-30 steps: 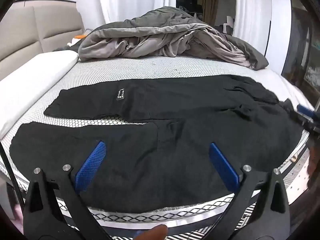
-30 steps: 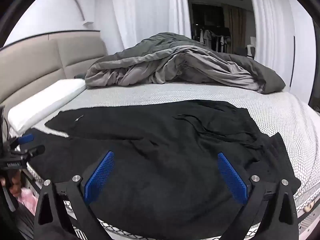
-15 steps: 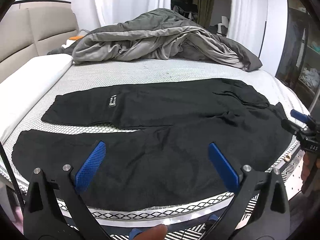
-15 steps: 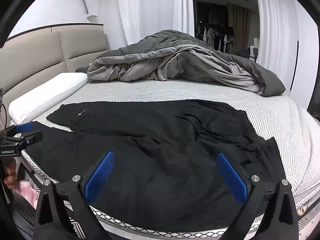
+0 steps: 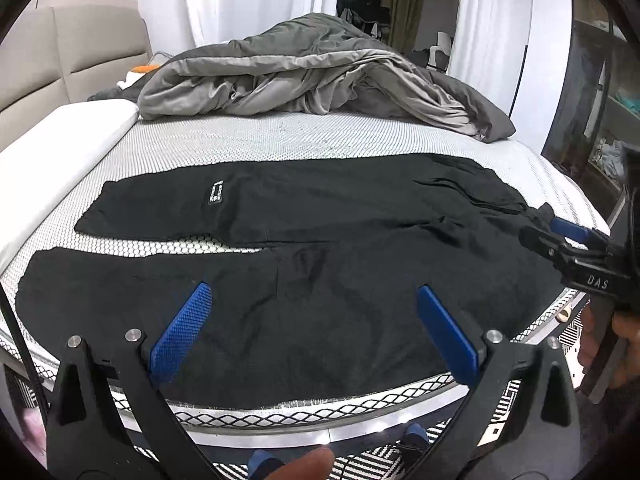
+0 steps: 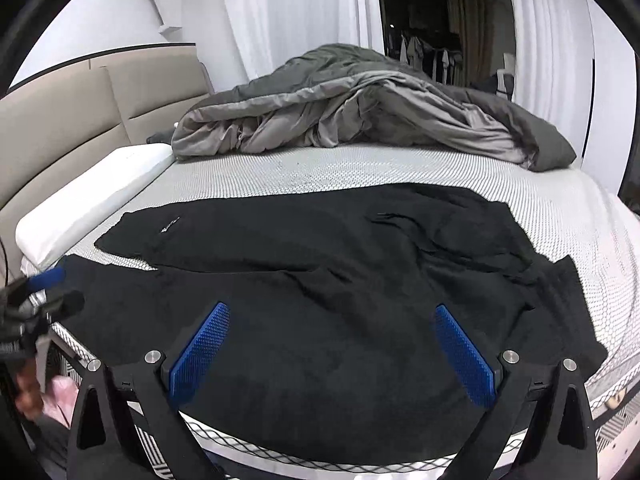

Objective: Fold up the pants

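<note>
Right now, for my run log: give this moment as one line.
stage: pre-fold | pants: spread flat on mattress, legs apart | left tool: open, empty | right tool: open, empty

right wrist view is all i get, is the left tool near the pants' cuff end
Observer: No. The left tool hangs open above the near leg of the pants, about midway along, gripping nothing.
Operator: any label on the far leg, it's just a speck here
Observer: Yes, a small white-edged patch on the far leg, toward the cuff.
Operator: and my right tool from that side
Observer: The right tool reaches in at the waist end of the pants, at the edge of the mattress. The left view does not show whether it is open.
</note>
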The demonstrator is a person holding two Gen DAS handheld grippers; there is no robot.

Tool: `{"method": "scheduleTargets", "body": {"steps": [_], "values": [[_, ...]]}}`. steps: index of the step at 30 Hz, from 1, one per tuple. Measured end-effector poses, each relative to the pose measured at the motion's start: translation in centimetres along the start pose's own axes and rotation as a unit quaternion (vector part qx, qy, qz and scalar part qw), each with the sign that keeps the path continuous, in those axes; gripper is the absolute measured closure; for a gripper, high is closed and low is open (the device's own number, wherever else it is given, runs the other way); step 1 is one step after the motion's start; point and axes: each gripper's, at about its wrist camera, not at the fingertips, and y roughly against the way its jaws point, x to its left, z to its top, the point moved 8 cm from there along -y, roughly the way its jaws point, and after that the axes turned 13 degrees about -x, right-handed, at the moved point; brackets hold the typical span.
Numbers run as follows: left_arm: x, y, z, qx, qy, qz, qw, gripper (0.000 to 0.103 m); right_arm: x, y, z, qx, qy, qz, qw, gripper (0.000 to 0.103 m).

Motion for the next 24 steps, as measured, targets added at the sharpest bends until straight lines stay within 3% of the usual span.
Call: {"method": "scheduleTargets", "body": {"steps": [3,13,24], "values": [[0.7,-0.4,-0.6,0.010,0.021,0.003,0.9997,0.001,1.6,-0.7,0.3,0.011,0.005,0.000,1.000,0.000],[4.6,-1.8,-1.9,0.028,0.036,0.065,0.9968,0.001,6.6,-2.4,0.1,0.032,0.056,0.007,0.998,0.000],[6.4,-2.9,-2.8,0.046,0.022,0.088,0.9948,0.001,6.7,-6.3,-1.7,0.071,0.065,-0.012,0.995,0.000]]}}
